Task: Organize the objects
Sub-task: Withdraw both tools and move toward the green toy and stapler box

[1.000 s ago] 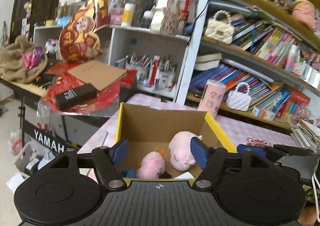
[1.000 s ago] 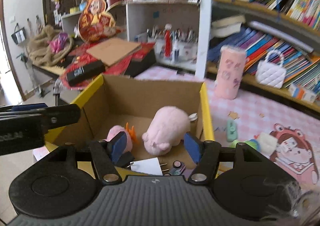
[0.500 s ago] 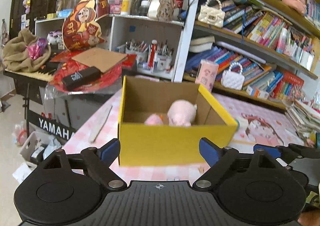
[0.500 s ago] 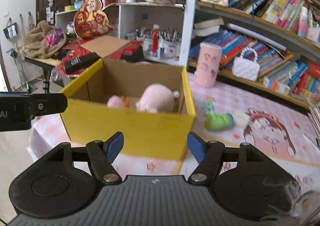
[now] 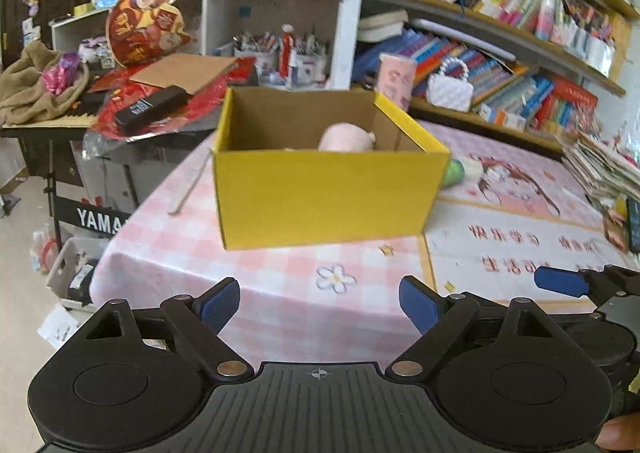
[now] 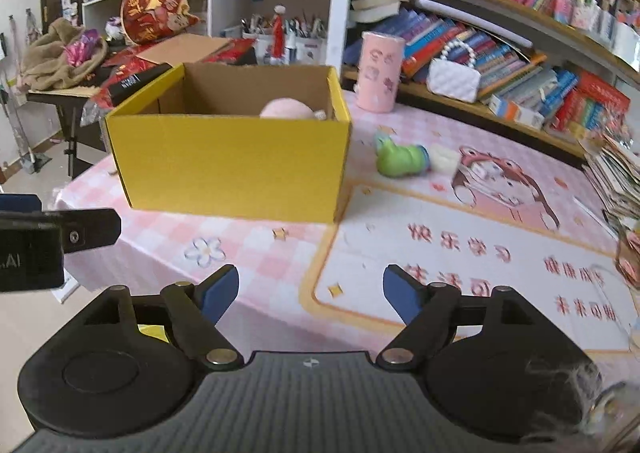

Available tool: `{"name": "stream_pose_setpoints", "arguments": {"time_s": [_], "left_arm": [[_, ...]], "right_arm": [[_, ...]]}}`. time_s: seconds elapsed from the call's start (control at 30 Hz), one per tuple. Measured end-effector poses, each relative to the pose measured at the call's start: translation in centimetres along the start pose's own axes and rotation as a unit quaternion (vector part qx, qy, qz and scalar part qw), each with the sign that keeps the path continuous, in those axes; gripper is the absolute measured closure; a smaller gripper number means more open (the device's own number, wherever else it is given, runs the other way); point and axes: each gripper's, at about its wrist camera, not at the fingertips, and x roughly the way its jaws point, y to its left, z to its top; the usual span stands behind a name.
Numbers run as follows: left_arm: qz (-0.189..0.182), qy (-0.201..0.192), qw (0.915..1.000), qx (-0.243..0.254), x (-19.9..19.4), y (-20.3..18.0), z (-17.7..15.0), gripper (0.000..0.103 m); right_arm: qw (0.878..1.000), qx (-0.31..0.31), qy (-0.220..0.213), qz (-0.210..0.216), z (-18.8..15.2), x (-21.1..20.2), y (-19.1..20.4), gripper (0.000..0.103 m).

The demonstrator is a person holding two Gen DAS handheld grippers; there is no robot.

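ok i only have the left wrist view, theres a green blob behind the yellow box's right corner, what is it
Observer: a green plush toy, lying on its side, clear of the yellow box.
Operator: anything next to it
Observer: a small white item sits at its right end; I can't tell what it is.
Operator: is the right gripper carrying anything
Observer: no, the right gripper is empty; its jaws are opening with nothing between them.

Bright even daylight, fisheye bending at edges, perhaps slight motion blur.
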Motion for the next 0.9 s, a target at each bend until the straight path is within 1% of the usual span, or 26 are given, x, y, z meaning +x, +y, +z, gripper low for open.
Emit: {"name": "stream_pose_setpoints", "arguments": {"time_s": [0.23, 0.4, 0.6, 0.77, 0.9], "left_arm": [[-0.033, 0.022, 0.9987, 0.031, 1.1, -2.8, -0.2, 0.014], [-0.068, 0.035, 0.9951, 0.063, 2.4, -6.0, 0.0, 0.014], [-0.102, 0.044, 0.99, 0.088, 4.3, -10.1, 0.8, 0.014], [-0.12, 0.056, 0.9859, 0.103, 6.3, -14.0, 1.5, 0.014], [-0.121, 0.065, 0.9839, 0.114, 7.9, -16.6, 2.0, 0.014]], "right_arm": [[0.999, 0.031, 0.014, -0.035, -1.7, -1.2, -2.5, 0.022], [0.996, 0.058, 0.019, -0.066, -2.5, -1.8, -4.9, 0.02], [0.991, 0.087, 0.026, -0.103, -3.2, -2.1, -8.8, 0.019], [0.986, 0.103, 0.036, -0.125, -3.5, -1.7, -12.5, 0.018], [0.983, 0.115, 0.046, -0.134, -3.2, -0.7, -15.7, 0.018]]}}
